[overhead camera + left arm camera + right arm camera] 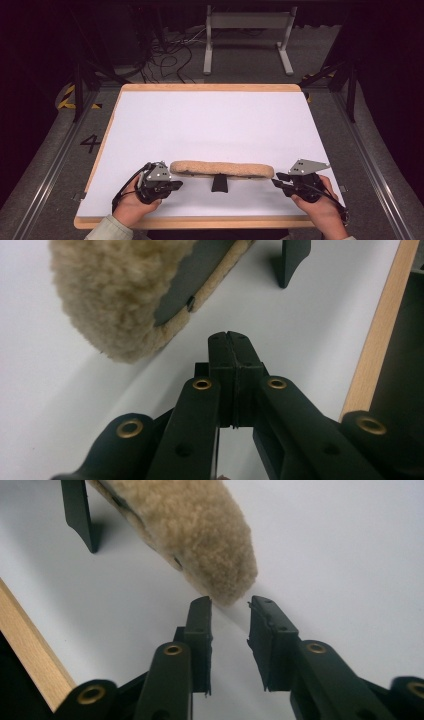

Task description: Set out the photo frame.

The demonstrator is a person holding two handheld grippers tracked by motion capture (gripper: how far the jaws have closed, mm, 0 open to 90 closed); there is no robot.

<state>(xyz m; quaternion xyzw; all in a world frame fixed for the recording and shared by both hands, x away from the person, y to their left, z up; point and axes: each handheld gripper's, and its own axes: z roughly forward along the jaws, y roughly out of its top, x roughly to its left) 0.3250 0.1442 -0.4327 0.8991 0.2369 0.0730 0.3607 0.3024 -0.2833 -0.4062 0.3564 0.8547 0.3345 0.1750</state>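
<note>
1. High view first, from the left: I see my left gripper (176,184) low on the white table (210,125), held in the left hand (131,204), its tip pointing toward the left end of the fleece pad (222,169).
2. Left gripper view: my jaws are pressed together with nothing between them. The fleece pad (117,295) sits up and to the left of the tip, near but apart from it. I can see its dark backing plate (192,277) under the wool, tilted off the table.
3. Moving to the middle of the high view, the fleece pad is a long tan bar lying crosswise near the front edge of the table, between my two grippers. It rests on a small black stand (220,183) set under its middle.
4. At the right of the high view, my right gripper (275,181) is held in the right hand (320,207), its tip just beside the right end of the pad.
5. Right gripper view: my jaws stand apart, with a gap between the pads. The rounded end of the fleece pad (200,530) hangs just beyond the two tips, level with the gap; neither pad presses on it. The black stand (80,512) shows at the upper left, and the table's wooden edge (30,650) runs along the lower left.
</note>
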